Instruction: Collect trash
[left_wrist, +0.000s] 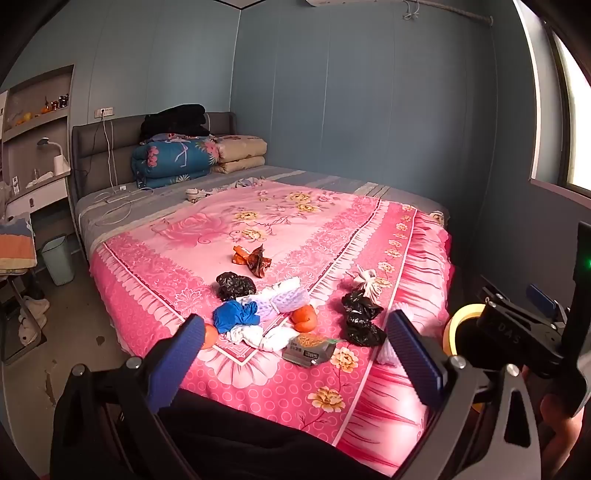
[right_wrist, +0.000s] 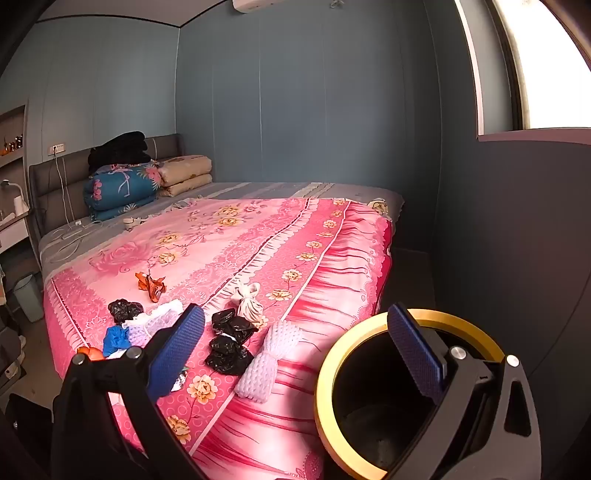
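Both the left tool (left_wrist: 295, 350) and right tool (right_wrist: 295, 350) hang released over the bed (left_wrist: 332, 229), where light, crushable trash like the black bag (left_wrist: 360, 317) lies, best pinched at a crumpled fold.

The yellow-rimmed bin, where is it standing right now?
The yellow-rimmed bin stands on the floor off the bed's right foot corner, beside the white foam net, in the right wrist view.

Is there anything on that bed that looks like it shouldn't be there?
Yes: rubbish is scattered over the pink floral bedspread near its foot end: crumpled black plastic bags, an orange foil wrapper, a blue plastic bag, white foam netting and orange peel. A made bed is an odd place for litter.
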